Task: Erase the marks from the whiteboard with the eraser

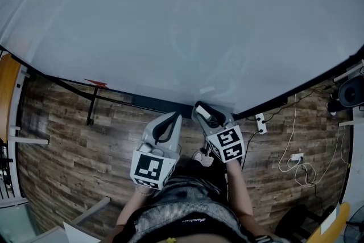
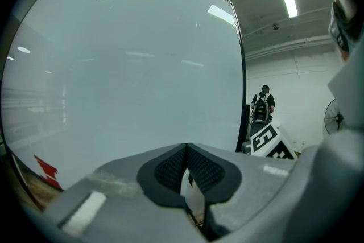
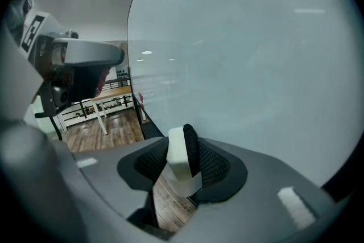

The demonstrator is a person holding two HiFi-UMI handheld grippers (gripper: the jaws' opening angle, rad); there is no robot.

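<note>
**Head view.** The big, pale, glossy whiteboard [image 1: 170,25] fills the upper frame, and its dark bottom edge runs just above both tools. The grey plastic right gripper [image 1: 206,113] sits at lower centre with its tip close under that edge. It is a little nearer the board than the matching left gripper [image 1: 166,125] beside it. I can spot no clear strokes, only faint ghosting right of centre. Brown wood-plank floor [image 1: 62,145] lies below, with white cables [image 1: 296,159] at the right.

**Left gripper view.** Its black ribbed pads meet at the tip with nothing held between them. The board spreads over the left and centre of the frame, with a small red mark [image 2: 46,169] at its lower left. A person [image 2: 263,104] stands far off at the right.

**Right gripper view.** The jaws stand partway apart, clamped on a slim eraser [image 3: 177,159] with a white body and a black felt face. Its long axis rises out of the pads, nearly upright in the frame. The felt is turned to the right, where the board fills the centre and right. So the surface lies ahead and rightward. I judge the coming move is to bring the felt flat onto it. A light wooden table [image 3: 111,94] stands on the floor at the left.
</note>
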